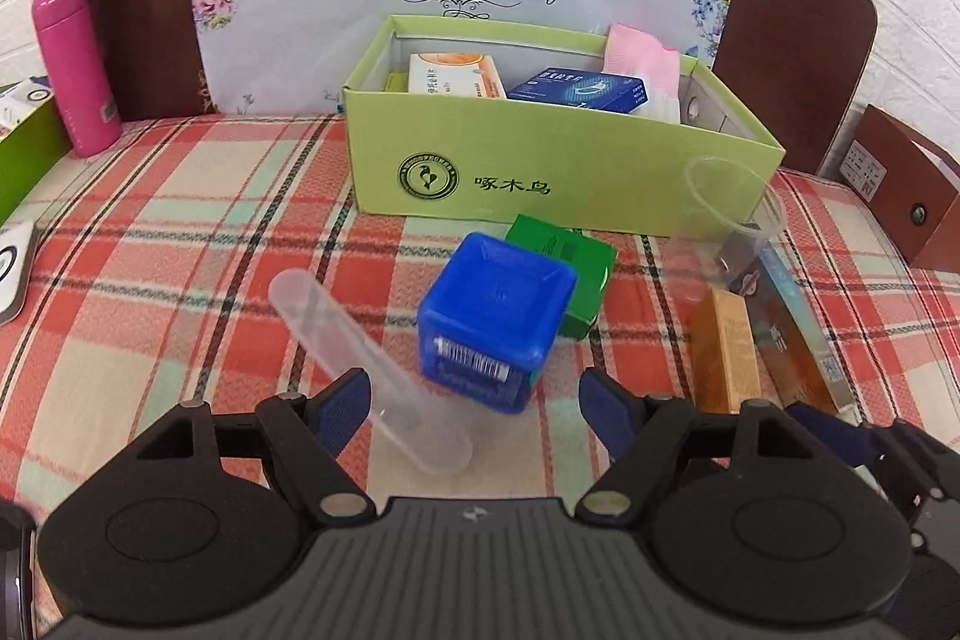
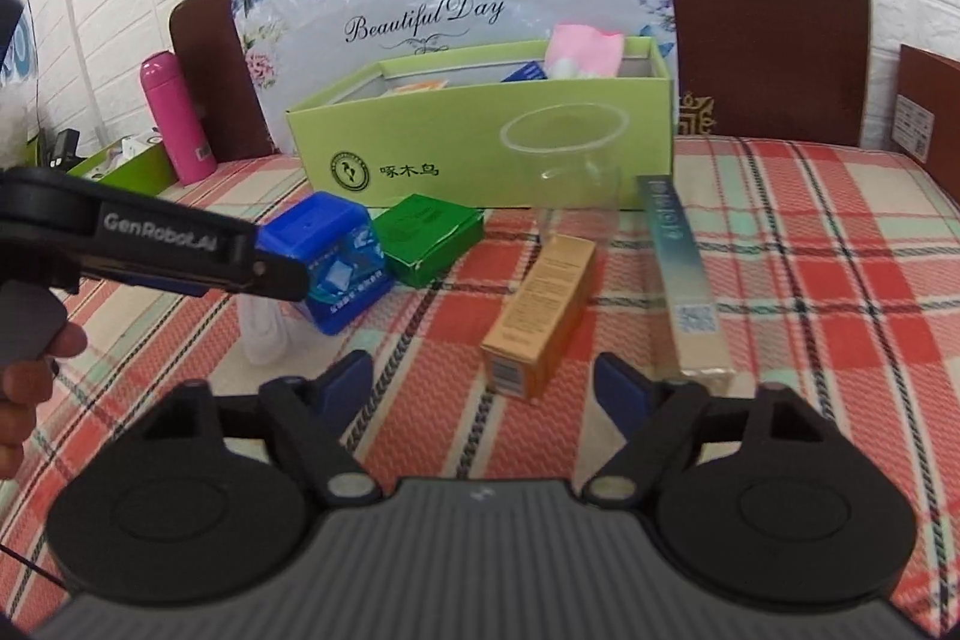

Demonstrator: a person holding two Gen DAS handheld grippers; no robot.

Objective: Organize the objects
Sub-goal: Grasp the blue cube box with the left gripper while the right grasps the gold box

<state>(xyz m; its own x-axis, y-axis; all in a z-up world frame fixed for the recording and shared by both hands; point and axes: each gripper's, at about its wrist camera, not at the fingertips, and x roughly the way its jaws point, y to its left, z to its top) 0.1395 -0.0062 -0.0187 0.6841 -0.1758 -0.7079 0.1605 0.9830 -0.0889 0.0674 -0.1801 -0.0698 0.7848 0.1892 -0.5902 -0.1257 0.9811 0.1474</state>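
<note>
Left wrist view: task approx. half done, your tongs both released, nothing gripped.
Green box (image 1: 558,160) on plaid cloth (image 1: 180,232) already holds white/orange pack (image 1: 450,79), blue pack (image 1: 579,91), pink item (image 1: 642,61). Still out in front of it: blue cube tub (image 1: 495,319), green carton (image 1: 570,259), clear tube (image 1: 360,376), clear cup (image 2: 564,166), tan carton (image 2: 540,316), long teal carton (image 2: 684,274). Left gripper (image 1: 474,409) faces the tub and tube, right gripper (image 2: 483,388) the tan carton; jaws apart on both.
</note>
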